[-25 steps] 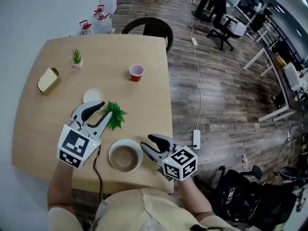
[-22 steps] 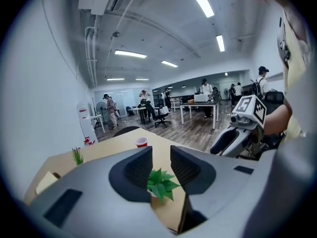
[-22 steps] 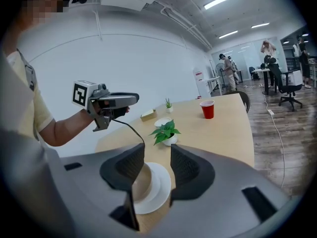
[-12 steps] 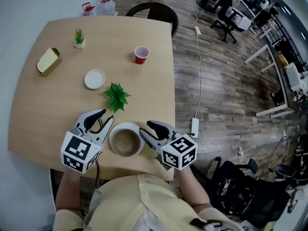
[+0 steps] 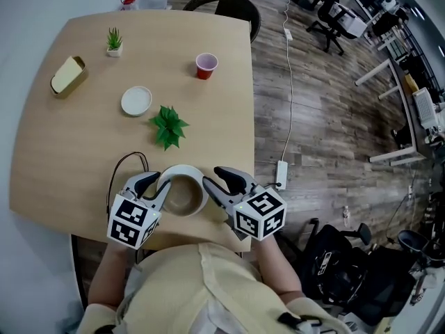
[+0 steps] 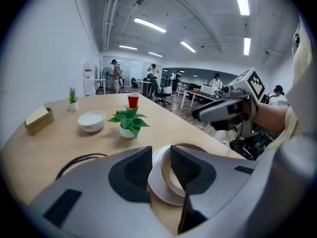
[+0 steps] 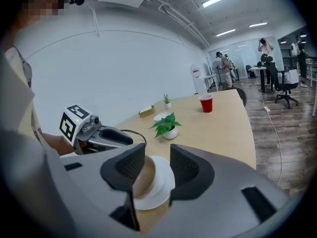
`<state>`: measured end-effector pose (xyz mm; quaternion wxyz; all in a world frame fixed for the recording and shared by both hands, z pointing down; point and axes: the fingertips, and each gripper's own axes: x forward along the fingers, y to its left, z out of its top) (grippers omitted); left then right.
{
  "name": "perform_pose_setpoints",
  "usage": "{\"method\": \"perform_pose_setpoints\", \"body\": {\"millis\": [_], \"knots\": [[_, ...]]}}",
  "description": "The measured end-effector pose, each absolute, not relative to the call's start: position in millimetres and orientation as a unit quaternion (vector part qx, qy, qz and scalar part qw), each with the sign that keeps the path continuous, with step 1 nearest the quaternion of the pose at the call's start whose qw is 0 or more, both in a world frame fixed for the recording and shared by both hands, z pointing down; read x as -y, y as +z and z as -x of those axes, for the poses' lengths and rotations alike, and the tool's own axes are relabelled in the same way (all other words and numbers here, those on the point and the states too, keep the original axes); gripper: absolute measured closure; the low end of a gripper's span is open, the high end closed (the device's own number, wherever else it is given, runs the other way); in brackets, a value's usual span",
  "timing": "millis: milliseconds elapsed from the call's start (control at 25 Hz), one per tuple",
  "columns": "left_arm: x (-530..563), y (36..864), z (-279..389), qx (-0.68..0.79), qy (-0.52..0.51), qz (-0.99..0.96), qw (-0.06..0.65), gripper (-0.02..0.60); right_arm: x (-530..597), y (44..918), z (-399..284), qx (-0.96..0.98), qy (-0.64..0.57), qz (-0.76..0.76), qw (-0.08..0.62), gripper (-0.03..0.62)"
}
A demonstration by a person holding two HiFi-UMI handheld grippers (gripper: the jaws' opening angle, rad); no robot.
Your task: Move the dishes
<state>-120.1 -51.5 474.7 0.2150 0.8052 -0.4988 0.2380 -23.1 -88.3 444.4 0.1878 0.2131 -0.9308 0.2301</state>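
Note:
A large white bowl (image 5: 182, 195) with a brown inside stands near the table's front edge. My left gripper (image 5: 157, 182) sits at its left rim, my right gripper (image 5: 212, 178) at its right rim. In the left gripper view the jaws (image 6: 161, 155) straddle the bowl's wall (image 6: 167, 185) with a gap on each side. The right gripper view shows the same from the other side: the open jaws (image 7: 157, 155) stand around the bowl's wall (image 7: 154, 181) and do not press on it. A small white bowl (image 5: 136, 100) lies farther back on the table.
A green potted plant (image 5: 167, 126) stands just beyond the large bowl. A red cup (image 5: 206, 65), a small succulent (image 5: 112, 42) and a tan box (image 5: 67, 75) lie farther back. A black cable (image 5: 124, 164) loops left of the left gripper. The table's right edge (image 5: 249, 117) drops to the wooden floor.
My left gripper has come down and toward the front edge, from beside the plant to the large bowl's left rim. The right gripper has stayed at the right rim.

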Motion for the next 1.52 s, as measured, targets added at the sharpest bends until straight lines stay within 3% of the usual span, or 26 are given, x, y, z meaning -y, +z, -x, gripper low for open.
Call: {"method": "perform_pose_setpoints", "body": {"millis": [640, 1160, 1520], "knots": [[23.5, 526.3, 113.0, 0.506, 0.279, -0.752, 0.317, 0.472, 74.2, 457.9, 26.4, 0.928, 0.24, -0.201, 0.2, 0.431], [30.4, 521.9, 114.9, 0.501, 0.276, -0.753, 0.325, 0.546, 72.7, 454.6, 22.9, 0.93, 0.242, -0.199, 0.193, 0.439], [47.2, 507.3, 114.2, 0.495, 0.262, -0.764, 0.321, 0.554, 79.0, 449.4, 14.1, 0.929, 0.243, -0.212, 0.18, 0.442]]}}
